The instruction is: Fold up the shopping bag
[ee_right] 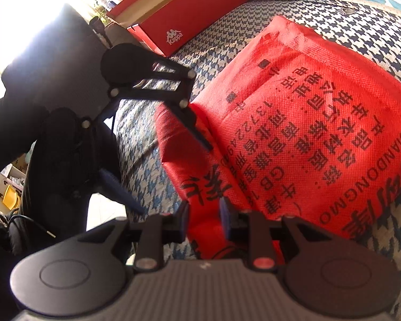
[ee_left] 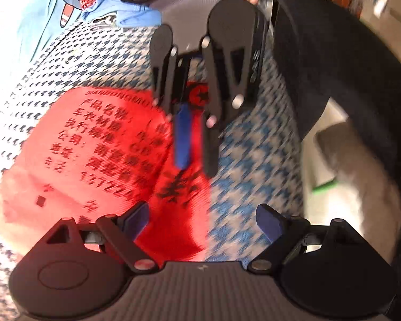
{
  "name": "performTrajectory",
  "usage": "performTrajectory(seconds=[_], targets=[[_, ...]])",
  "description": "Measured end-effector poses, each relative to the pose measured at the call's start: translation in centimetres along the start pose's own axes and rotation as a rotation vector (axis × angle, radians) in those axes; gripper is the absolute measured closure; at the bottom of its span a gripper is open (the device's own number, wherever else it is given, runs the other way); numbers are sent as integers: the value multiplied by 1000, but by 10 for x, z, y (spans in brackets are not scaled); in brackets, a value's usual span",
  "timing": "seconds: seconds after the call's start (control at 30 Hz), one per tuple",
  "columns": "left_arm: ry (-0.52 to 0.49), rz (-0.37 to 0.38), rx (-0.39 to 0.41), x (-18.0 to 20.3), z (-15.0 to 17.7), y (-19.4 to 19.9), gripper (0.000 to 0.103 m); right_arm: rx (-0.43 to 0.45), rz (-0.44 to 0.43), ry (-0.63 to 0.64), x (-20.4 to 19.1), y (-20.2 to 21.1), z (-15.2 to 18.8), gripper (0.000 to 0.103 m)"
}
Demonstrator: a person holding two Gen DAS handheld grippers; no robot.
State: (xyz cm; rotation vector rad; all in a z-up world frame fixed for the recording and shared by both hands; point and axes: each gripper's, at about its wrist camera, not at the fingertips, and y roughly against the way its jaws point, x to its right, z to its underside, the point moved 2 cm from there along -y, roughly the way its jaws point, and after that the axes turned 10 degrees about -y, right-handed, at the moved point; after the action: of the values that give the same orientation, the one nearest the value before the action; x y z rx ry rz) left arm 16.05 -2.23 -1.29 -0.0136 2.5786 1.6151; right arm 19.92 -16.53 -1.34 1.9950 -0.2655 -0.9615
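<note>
Red bag (ee_right: 294, 123) lies flat, creased.

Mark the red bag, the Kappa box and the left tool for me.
red bag (ee_right: 320, 112), right wrist view, printed face.
Kappa box (ee_right: 184, 24), right wrist view, red side wall.
left tool (ee_left: 203, 219), left wrist view, between fingertips.

Left gripper (ee_left: 203, 220) fingers spread wide, right gripper (ee_right: 203, 215) fingers narrowed, pointing toward each other
</note>
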Motion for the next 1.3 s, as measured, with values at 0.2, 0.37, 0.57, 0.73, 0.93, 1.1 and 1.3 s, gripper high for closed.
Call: performTrajectory(seconds=[0.2,0.37,0.57,0.73,0.93,1.1,1.3], targets=[[75,-78,43,-1,18,3,44,20,2,17,-1,0,4,81],[-26,-248,22,30,15,12,48,36,12,35,-2,0,7,81],[-195,-371,-34,61,17,12,48,34,25,42,-2,0,7,81],[-260,-424,-57,65,12,4,51,39,28,37,-2,0,7,81],[-338,-434,-94,77,12,5,53,40,26,37,-3,-1,6,81],[-227,-326,-86,56,11,7,58,38,26,35,-3,-2,6,81],[69,-143,-6,14,19,13,60,33,43,45,-7,-2,5,81]])
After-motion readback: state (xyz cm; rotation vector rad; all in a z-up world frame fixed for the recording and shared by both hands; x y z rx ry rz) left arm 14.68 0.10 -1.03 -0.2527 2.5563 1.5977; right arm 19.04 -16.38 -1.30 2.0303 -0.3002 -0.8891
